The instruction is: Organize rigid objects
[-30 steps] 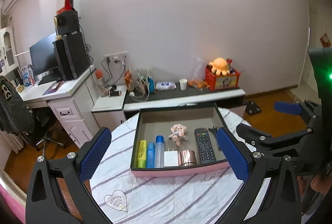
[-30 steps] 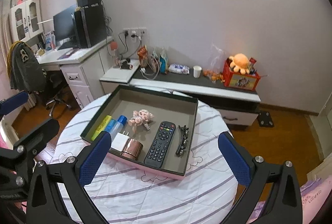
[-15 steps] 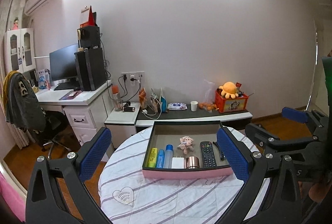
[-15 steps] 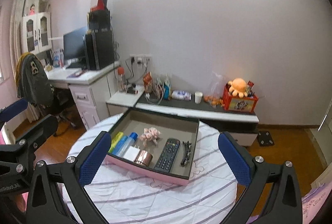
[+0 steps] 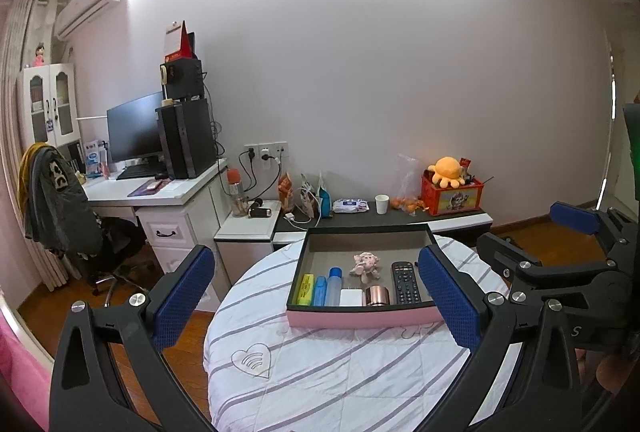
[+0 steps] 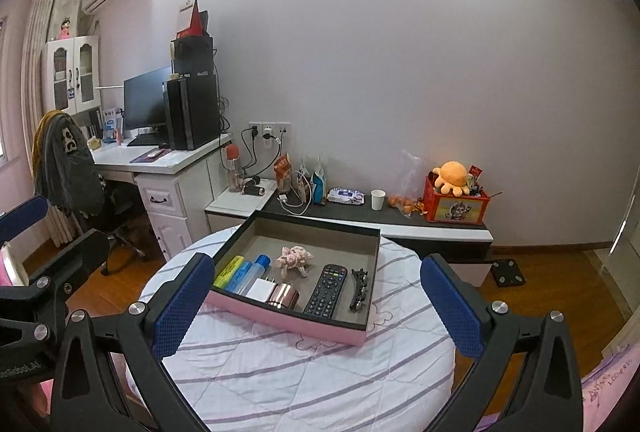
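Tray (image 6: 320,328), round striped table (image 6: 280,384), bedroom desk (image 6: 168,162)

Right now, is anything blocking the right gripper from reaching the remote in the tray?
Nothing visible. The right gripper is open and empty, back from the tray. The remote lies uncovered between a copper cup and a hair clip.
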`<state>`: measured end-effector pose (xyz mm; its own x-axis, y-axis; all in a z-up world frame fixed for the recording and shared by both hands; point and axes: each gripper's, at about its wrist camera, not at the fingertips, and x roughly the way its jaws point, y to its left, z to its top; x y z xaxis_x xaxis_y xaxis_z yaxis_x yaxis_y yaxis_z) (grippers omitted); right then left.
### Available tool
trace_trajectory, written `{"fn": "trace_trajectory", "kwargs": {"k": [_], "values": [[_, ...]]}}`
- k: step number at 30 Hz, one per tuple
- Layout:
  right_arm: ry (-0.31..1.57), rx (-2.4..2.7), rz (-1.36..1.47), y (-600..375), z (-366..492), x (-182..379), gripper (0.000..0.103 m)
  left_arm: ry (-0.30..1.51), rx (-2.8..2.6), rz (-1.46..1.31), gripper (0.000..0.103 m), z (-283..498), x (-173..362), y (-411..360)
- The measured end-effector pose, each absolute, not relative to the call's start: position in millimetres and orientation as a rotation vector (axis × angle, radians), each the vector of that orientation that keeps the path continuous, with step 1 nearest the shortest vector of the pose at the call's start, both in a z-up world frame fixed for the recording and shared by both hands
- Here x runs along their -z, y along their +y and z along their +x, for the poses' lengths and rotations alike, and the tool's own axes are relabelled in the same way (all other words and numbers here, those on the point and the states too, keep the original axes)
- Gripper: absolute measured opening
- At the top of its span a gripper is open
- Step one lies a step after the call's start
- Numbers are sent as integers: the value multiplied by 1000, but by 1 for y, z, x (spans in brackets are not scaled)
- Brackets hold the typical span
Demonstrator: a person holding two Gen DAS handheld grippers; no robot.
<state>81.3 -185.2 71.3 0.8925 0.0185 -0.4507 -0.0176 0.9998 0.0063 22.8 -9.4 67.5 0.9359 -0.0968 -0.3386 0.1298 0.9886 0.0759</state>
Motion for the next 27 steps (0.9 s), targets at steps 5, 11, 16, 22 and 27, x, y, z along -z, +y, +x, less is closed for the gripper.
{"fn": "trace_trajectory", "kwargs": {"k": [5, 11, 16, 22, 27], "values": [[471, -21, 0, -187, 78, -71, 103, 338, 114, 95, 103, 21, -68, -9], [454, -37, 1, -186, 78, -72, 103, 311, 85, 105, 103, 18, -67, -9], [463, -40, -9, -181, 84, -68, 103, 336, 48, 100, 103, 27, -61, -5], [464, -49, 1, -183, 87, -62, 103, 363, 31, 87, 103, 43, -53, -2], [454, -66, 10, -186, 88, -60, 103, 373, 29, 90, 103, 51, -46, -6]]}}
